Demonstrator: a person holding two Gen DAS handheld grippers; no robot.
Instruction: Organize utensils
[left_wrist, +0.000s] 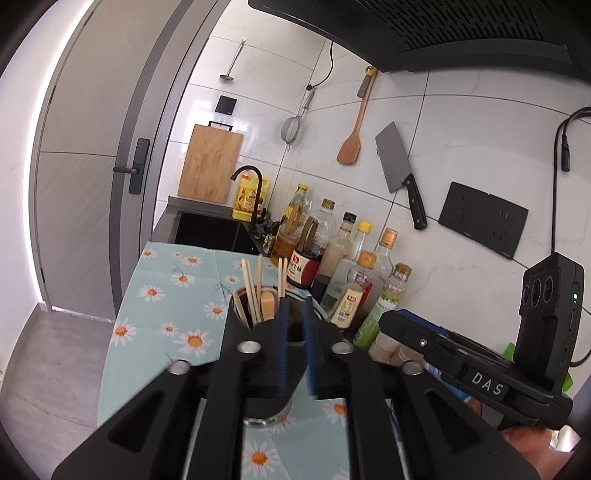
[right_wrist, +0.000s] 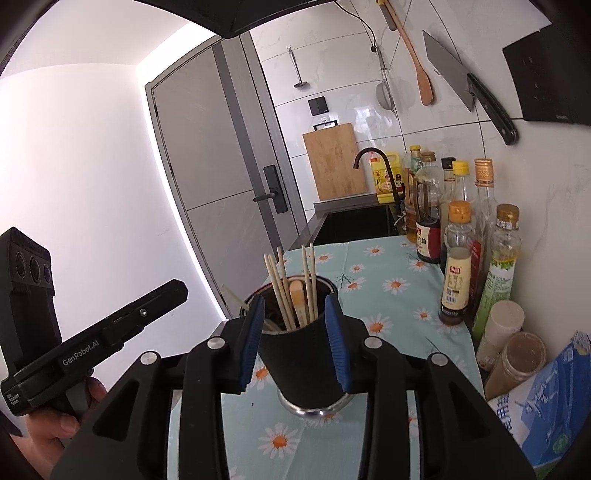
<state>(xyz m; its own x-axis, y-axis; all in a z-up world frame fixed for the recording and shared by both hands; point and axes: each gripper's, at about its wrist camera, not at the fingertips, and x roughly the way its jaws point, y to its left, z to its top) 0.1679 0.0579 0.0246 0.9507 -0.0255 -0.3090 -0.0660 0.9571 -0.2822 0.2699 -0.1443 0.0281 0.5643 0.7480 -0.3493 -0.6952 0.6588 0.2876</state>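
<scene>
A black utensil cup with a steel base (right_wrist: 303, 365) stands on the daisy tablecloth (right_wrist: 388, 295). It holds several wooden chopsticks (right_wrist: 284, 291) and a wooden spoon handle (right_wrist: 298, 302). My right gripper (right_wrist: 295, 343) is shut on the cup, with its blue pads (right_wrist: 255, 339) against both sides. In the left wrist view the same cup (left_wrist: 258, 402) sits behind my left gripper (left_wrist: 295, 339). The left jaws stand close together with a narrow gap and hold nothing. The chopsticks (left_wrist: 253, 288) rise just left of the left fingers.
Several sauce and oil bottles (right_wrist: 458, 258) line the wall on the right, with spice jars (right_wrist: 513, 358) and a blue bag (right_wrist: 546, 398) nearer. A sink (right_wrist: 354, 221), black tap and cutting board (right_wrist: 334, 162) are behind. A cleaver (left_wrist: 399, 166), wooden spatula (left_wrist: 354, 122) and strainer hang on the wall.
</scene>
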